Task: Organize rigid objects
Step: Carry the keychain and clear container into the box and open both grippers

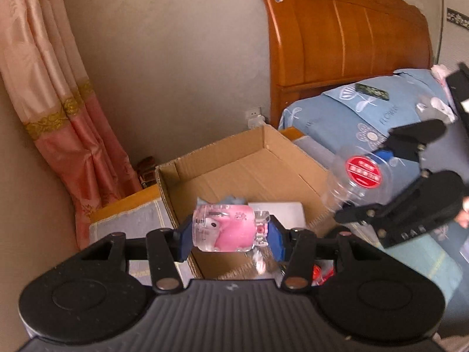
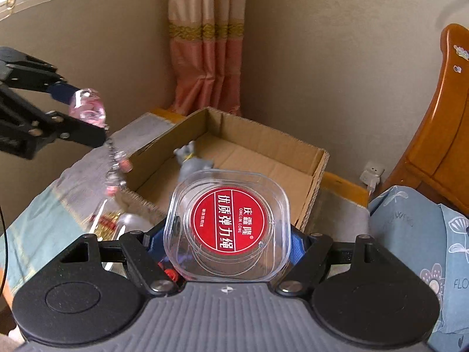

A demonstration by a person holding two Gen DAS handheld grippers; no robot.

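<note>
My left gripper [image 1: 230, 234] is shut on a clear pink toy capsule [image 1: 225, 228] with a bead chain hanging below, held above the near edge of an open cardboard box [image 1: 234, 164]. The capsule also shows in the right wrist view [image 2: 88, 107]. My right gripper [image 2: 227, 243] is shut on a clear square plastic case with a round red label [image 2: 228, 226], held above the box's near edge [image 2: 319, 176]. The case and right gripper also show at the right of the left wrist view [image 1: 360, 176]. A grey toy figure [image 2: 190, 161] lies inside the box.
The box sits on a cloth-covered low table [image 2: 44, 223] beside a bed with blue floral bedding [image 1: 351, 111] and a wooden headboard [image 1: 337, 35]. Small red and clear items [image 2: 111, 223] lie on the table by the box. A pink curtain [image 2: 208, 52] hangs in the corner.
</note>
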